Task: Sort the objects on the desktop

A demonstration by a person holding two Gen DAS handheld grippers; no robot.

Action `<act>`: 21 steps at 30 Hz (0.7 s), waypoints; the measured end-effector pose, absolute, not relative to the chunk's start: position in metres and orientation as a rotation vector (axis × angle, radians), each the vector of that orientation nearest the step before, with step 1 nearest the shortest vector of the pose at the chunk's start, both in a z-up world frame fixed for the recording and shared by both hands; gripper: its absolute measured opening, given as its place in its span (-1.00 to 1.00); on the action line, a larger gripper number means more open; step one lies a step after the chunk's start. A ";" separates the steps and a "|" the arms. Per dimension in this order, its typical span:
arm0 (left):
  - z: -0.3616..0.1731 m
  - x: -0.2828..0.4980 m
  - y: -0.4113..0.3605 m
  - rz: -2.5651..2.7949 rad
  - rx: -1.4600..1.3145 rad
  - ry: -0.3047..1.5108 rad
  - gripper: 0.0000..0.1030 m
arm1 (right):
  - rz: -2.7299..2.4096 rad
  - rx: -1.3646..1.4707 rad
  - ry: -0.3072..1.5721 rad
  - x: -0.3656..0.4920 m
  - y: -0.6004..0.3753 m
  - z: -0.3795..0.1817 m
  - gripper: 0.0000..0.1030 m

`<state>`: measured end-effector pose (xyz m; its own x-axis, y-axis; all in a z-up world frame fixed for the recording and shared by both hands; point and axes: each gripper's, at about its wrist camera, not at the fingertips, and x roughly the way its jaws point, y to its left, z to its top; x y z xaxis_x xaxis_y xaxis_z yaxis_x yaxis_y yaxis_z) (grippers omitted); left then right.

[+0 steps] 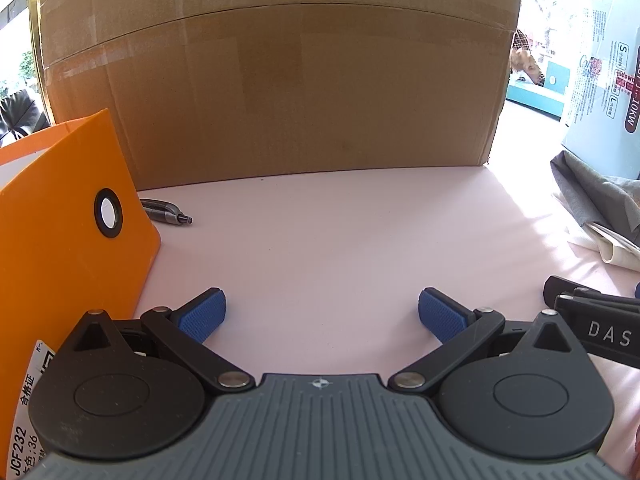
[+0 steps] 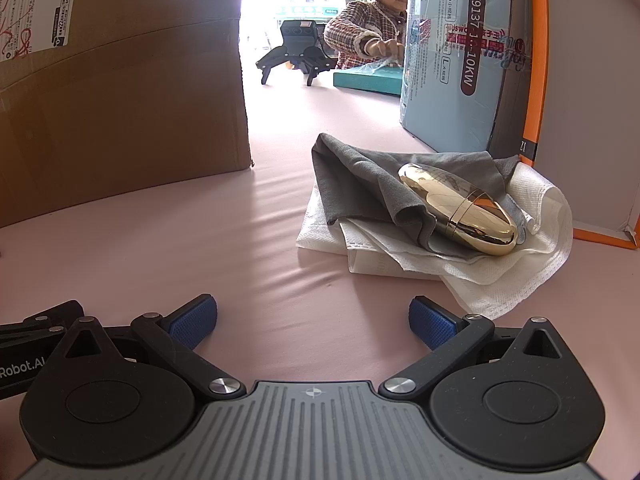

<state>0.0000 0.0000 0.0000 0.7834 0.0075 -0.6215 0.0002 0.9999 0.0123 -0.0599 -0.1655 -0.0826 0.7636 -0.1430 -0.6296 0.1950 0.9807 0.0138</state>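
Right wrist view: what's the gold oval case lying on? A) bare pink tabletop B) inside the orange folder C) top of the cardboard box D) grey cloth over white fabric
D: the gold oval case rests on the crumpled grey cloth, which lies over folded white fabric.

Strong daylight comes from the back of the room — the window area behind the cardboard box (image 2: 120, 92) is burnt out to white in both views. The pink bench (image 1: 340, 240) is bright, with soft shadows under the box. The gold case (image 2: 460, 208) shows sharp reflections. Straight edges bend toward the corners — fisheye distortion. Near parts look sharp.
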 end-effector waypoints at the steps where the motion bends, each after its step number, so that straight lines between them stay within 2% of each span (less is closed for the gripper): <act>1: 0.000 0.000 0.000 0.004 0.014 0.671 1.00 | -0.184 0.080 0.678 -0.060 -0.166 -0.083 1.00; 21: -0.001 -0.002 0.001 0.017 0.030 0.667 1.00 | -0.183 0.081 0.677 -0.061 -0.166 -0.082 1.00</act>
<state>-0.0019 0.0006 -0.0007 0.7853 0.0252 -0.6186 -0.0057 0.9994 0.0335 -0.0613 -0.1664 -0.0821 0.7644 -0.1420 -0.6289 0.1942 0.9808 0.0147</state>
